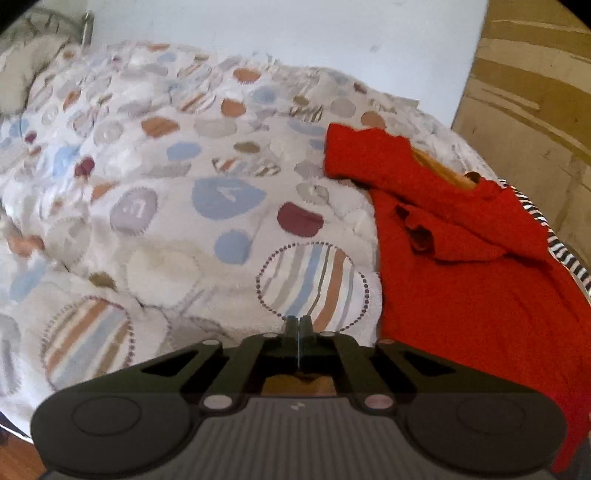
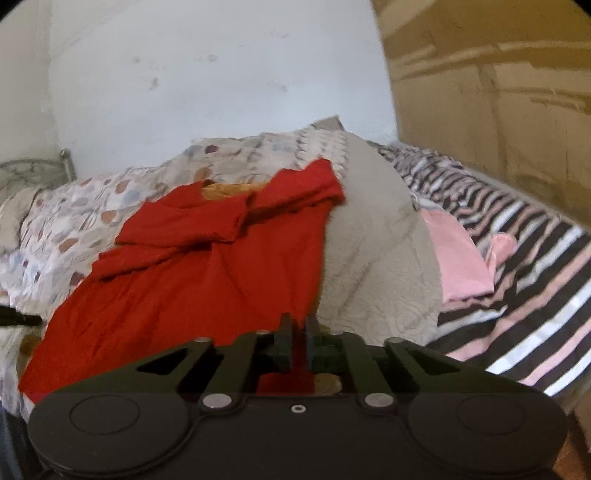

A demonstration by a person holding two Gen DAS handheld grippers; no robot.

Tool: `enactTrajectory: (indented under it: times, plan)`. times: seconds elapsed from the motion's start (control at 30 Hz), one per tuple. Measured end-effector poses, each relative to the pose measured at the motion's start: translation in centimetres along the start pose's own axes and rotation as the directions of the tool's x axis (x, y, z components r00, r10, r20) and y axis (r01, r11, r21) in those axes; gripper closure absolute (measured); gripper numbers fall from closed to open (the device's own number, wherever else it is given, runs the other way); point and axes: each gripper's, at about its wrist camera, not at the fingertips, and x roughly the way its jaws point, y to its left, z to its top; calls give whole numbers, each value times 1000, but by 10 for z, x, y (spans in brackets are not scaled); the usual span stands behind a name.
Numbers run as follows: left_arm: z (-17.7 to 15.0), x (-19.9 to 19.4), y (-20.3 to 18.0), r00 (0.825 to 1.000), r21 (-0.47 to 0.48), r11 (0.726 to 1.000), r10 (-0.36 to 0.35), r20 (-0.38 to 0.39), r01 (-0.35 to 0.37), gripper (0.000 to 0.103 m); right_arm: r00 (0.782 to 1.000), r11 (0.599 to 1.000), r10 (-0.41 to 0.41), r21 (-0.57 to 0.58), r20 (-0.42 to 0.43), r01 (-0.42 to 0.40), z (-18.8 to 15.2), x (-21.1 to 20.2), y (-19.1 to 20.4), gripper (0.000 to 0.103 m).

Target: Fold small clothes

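Observation:
A small red shirt (image 2: pixel 207 266) lies spread on the bed, neck end far, with an orange lining at the collar (image 2: pixel 229 189). It also shows in the left wrist view (image 1: pixel 472 258) at the right. My right gripper (image 2: pixel 298 325) is shut on the near hem of the red shirt, with red cloth between the fingers. My left gripper (image 1: pixel 298 323) is shut and empty, over the patterned quilt (image 1: pixel 184 184) just left of the shirt's edge.
A grey pillow (image 2: pixel 373 251) lies right of the shirt, then a pink garment (image 2: pixel 461 262) on a striped blanket (image 2: pixel 535 302). A white wall (image 2: pixel 221 74) stands behind the bed; a cardboard-brown surface (image 2: pixel 498 92) is at the right. A metal bedhead (image 1: pixel 48 22) stands far left.

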Motion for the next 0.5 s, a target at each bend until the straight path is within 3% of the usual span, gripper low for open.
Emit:
enactTrajectory:
  times: [0.07,0.1,0.13,0.17,0.2,0.23,0.4,0.5]
  plan:
    - [-2,-9,-3,1000,18,1000,-2,20,2,101,1000,998,-6,-59,1,6,-2,-5,8,71]
    - [-1,-12,-6,1000,22,1000,-6,24,5,90,1000,996,-10,-87,3,11,-3,-8,12,68]
    - [-2,-14,-9,1000,29,1000,-12,26,12,75,1000,993,-8,-117,7,9,-5,-12,17,56]
    - [-2,-17,-12,999,36,999,-18,29,17,64,1000,989,2,-147,8,-1,-7,-16,22,33]
    - [-3,-19,-18,999,44,999,-14,34,12,37,1000,983,15,-181,12,-13,-9,-19,27,19]
    - [-4,-22,-24,999,57,998,-1,44,-1,20,999,974,30,-225,17,-26,-13,-23,34,0]
    - [-10,-37,-60,995,210,976,34,98,-54,2,994,849,106,-520,-17,-99,-38,-35,78,1]
    - [-15,-42,-79,992,285,956,31,119,-64,1,990,760,129,-636,-54,-134,-55,-32,100,1]
